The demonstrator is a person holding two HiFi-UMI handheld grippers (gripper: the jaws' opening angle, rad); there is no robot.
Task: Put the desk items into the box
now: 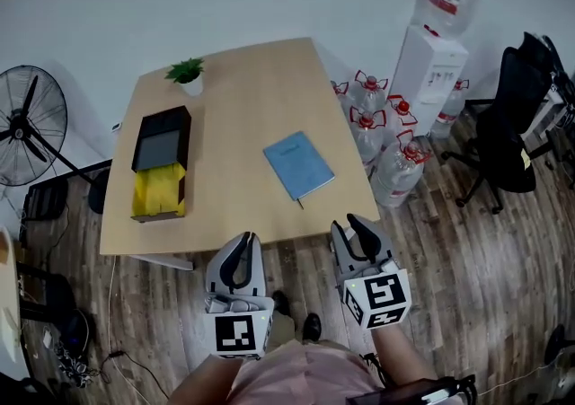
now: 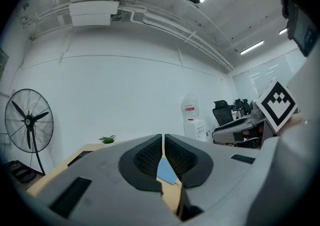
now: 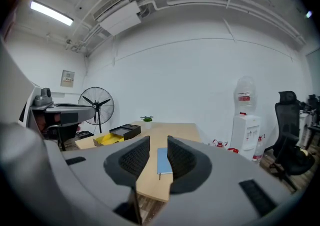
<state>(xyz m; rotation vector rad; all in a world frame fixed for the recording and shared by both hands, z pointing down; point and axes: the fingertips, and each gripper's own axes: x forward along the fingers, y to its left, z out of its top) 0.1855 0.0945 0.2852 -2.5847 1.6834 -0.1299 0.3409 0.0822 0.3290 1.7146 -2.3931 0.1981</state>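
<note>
A blue notebook [image 1: 298, 164] lies flat on the right half of the wooden desk [image 1: 243, 98], with a small pen [image 1: 300, 204] at its near corner. A yellow box [image 1: 159, 190] stands near the desk's left edge with its black lid [image 1: 162, 136] just behind it. Both grippers hover over the floor in front of the desk, apart from everything. My left gripper [image 1: 244, 240] is shut and empty; past its tips I see the notebook [image 2: 165, 171]. My right gripper [image 1: 352, 224] is open by a narrow gap, through which the notebook [image 3: 162, 160] shows.
A small potted plant [image 1: 187, 73] sits at the desk's far left corner. A standing fan [image 1: 27, 125] is left of the desk. A water dispenser [image 1: 436, 53], several water bottles [image 1: 382, 125] and a black office chair [image 1: 512, 125] crowd the right side.
</note>
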